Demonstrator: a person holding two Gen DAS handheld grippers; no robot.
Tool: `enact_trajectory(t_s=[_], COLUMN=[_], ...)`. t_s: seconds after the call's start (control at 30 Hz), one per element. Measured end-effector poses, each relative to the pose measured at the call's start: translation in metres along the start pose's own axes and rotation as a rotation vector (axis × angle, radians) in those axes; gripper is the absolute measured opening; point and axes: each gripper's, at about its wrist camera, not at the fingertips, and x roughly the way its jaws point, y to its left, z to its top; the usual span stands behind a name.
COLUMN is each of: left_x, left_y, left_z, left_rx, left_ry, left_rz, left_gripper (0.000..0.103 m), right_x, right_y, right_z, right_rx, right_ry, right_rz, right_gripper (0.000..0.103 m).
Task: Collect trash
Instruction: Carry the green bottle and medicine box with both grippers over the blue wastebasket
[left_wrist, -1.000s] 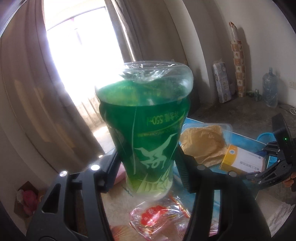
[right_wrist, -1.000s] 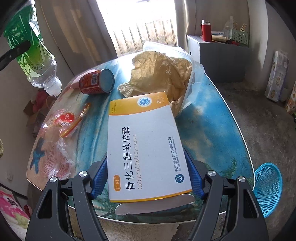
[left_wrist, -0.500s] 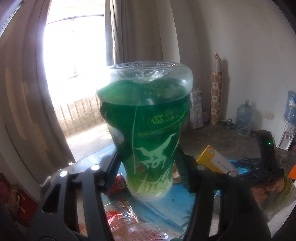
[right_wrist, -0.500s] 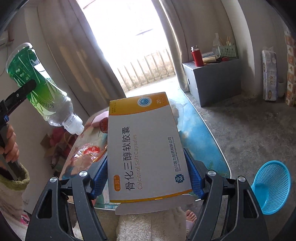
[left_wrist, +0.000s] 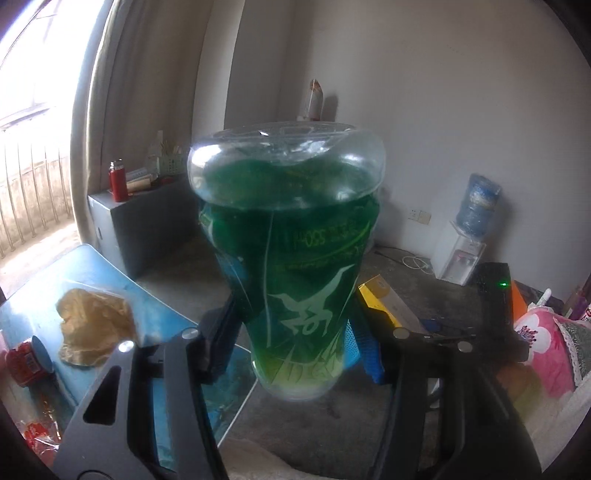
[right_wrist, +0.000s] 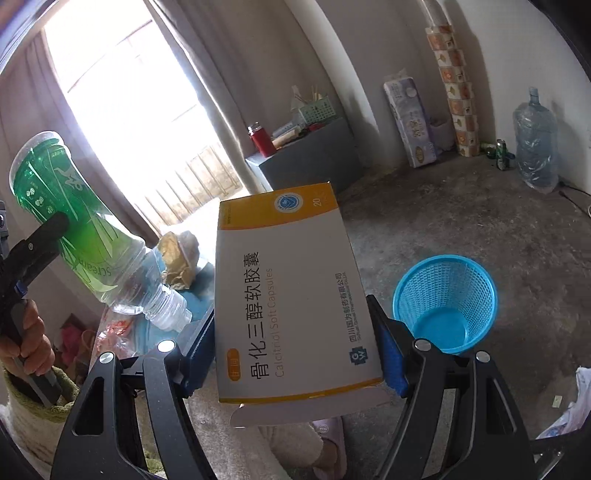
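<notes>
Bottle (left_wrist: 295, 266) — clear ribbed plastic, green-labelled

A grey cabinet (right_wrist: 306, 162) stands by the curtain (right_wrist: 236, 74) and the bright window (right_wrist: 122, 103); on it a red flask (right_wrist: 261, 141) and a green crate (right_wrist: 318, 110). Along the white wall (right_wrist: 369, 40) lean a pack of tissue rolls (right_wrist: 410, 122) and a tall patterned stack (right_wrist: 452, 88), with a big water jug (right_wrist: 535, 144) further on, all on the concrete floor (right_wrist: 461, 221). In the left view a dispenser (left_wrist: 461, 254) carries a blue jug (left_wrist: 478, 201), near a wall socket (left_wrist: 421, 215) and a pink flowered cushion (left_wrist: 543, 343)
</notes>
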Motion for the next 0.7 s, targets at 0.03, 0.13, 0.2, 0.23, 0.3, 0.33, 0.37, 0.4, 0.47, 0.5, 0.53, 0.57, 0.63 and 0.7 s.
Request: enact_trajectory(t_s=[0.03,0.13,0.2,0.23,0.3,0.33,0.37,0.4,0.47,0.5,0.53,0.57,0.63,0.7], left_x=[0.015,0.074,0.111,0.13,0.166,0.186,0.207,0.225,0.262,0.281,0.3,0.319,0.346,0.382], left_y=[-0.004,-0.02,-0.027,-0.03,-0.036,-0.037,-0.037,-0.035,-0.031,-0.03,-0.029,-0.027,-0.017,-0.009], left_z=[-0.002,-0.008,-0.014,-0.019,-0.029,-0.035,-0.042,-0.047,-0.059,-0.066,-0.073,-0.081,-0.097,-0.112], left_rx=[-0.009,-0.033,-0.06,-0.076,-0.108,-0.13,-0.159,-0.189,-0.248,-0.272,-0.286,-0.296,-0.317,-0.35], left_ry=[0.023,0.095,0.154,0.188,0.258,0.299,0.339,0.378,0.453,0.486,0.517,0.546,0.601,0.667], left_rz=[-0.031,-0.116,-0.167,-0.188,-0.22,-0.236,-0.245,-0.253,-0.258,-0.251,-0.245,-0.235,-0.217,-0.209], left_gripper=[0.053,0.053,0.053,0.053,0.053,0.053,0.053,0.053,0.053,0.053,0.053,0.053,0.053,0.053], right_x=[-0.001,0.001,0.009,0.013,0.023,0.03,0.037,0.047,0.067,0.078,0.088,0.1,0.124,0.149], right_y=[-0.012,-0.048,-0.07,-0.081,-0.104,-0.114,-0.125,-0.135,-0.155,-0.163,-0.174,-0.182,-0.199,-0.216], right_z=[-0.003,-0.01,-0.012,-0.013,-0.015,-0.015,-0.016,-0.016,-0.016,-0.016,-0.017,-0.017,-0.018,-0.019], right_rx=[0.019,0.067,0.101,0.123,0.166,0.186,0.207,0.228,0.27,0.289,0.307,0.328,0.376,0.421], right_ry=[0.005,0.02,0.031,0.037,0.049,0.058,0.068,0.079,0.112,0.126,0.144,0.163,0.202,0.242], right_rz=[-0.025,-0.105,-0.147,-0.16,-0.179,-0.184,-0.184,-0.184,-0.18,-0.179,-0.175,-0.176,-0.176,-0.19], right_gripper=[0.072,0.072,0.072,0.072,0.072,0.072,0.072,0.072,0.072,0.072,0.072,0.072,0.072,0.072])
